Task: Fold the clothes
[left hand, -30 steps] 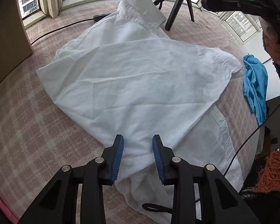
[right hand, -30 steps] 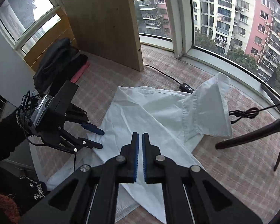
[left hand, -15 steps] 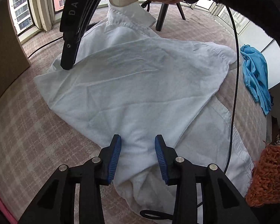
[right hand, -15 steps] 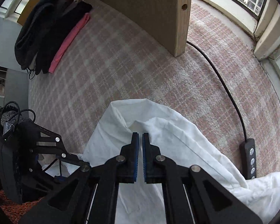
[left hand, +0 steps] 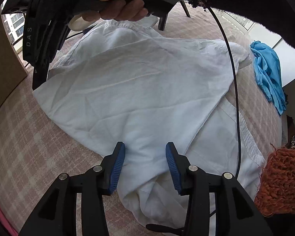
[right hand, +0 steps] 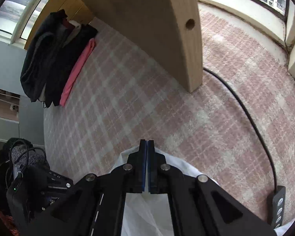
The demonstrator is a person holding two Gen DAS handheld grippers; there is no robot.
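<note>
The left gripper [left hand: 143,167] is held spread over the near hem of the white shirt [left hand: 139,90], nothing between its pads, seemingly poised to take that edge. The right gripper [right hand: 147,153] is pressed together at the shirt's far corner; whether cloth is pinched cannot be told. The shirt is spread, partly doubled over, mid-way across the plaid-covered surface [left hand: 29,147].

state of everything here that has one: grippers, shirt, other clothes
left gripper: open, fingers either side of a shirt fold
right gripper: fingers shut at the shirt's edge
white shirt: spread out, partly folded over, wrinkled
blue garment: crumpled, unfolded
dark clothes: piled on the checked mat
pink garment: lying flat beside the pile
</note>
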